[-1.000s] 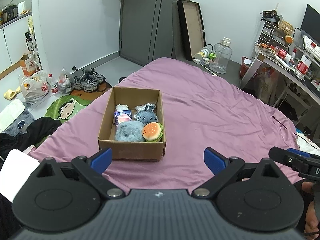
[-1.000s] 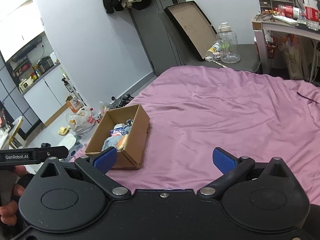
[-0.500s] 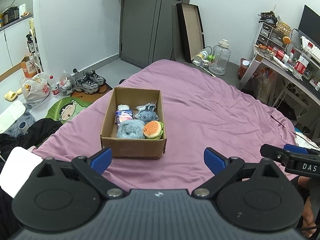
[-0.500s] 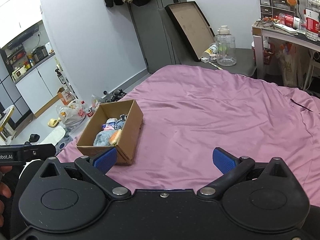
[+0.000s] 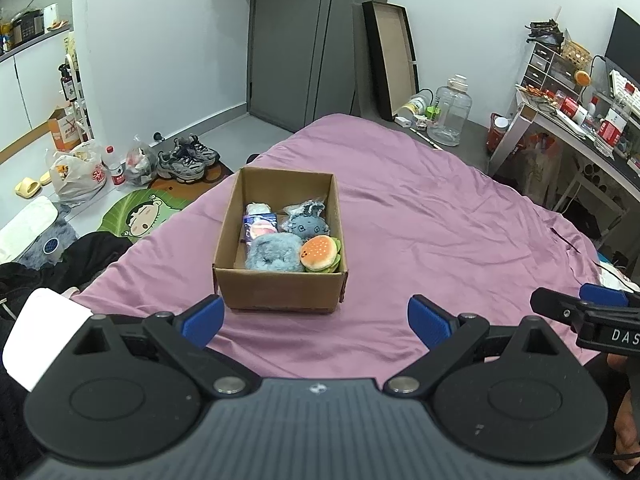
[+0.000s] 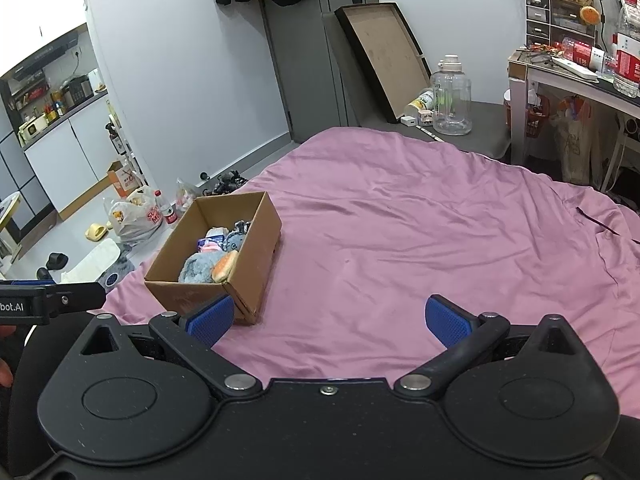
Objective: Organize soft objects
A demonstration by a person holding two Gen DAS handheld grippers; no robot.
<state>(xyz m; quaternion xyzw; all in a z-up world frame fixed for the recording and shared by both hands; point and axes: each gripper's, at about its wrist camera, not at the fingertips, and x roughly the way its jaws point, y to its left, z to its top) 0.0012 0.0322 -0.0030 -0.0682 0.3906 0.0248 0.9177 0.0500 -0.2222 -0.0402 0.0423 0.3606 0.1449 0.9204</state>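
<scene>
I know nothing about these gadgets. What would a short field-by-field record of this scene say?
surface: purple bedspread
container: open cardboard box on the bedspread
contents: fluffy blue plush, burger plush, dark blue plush, a packaged item
left gripper: open, empty, short of the box
right gripper: open, empty

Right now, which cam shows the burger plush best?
Left wrist. It looks down into the box, so the burger plush shows whole in the near right corner: orange bun, green edge, beside the fluffy blue plush. The right wrist view sees it side-on, partly hidden by the box wall.
</scene>
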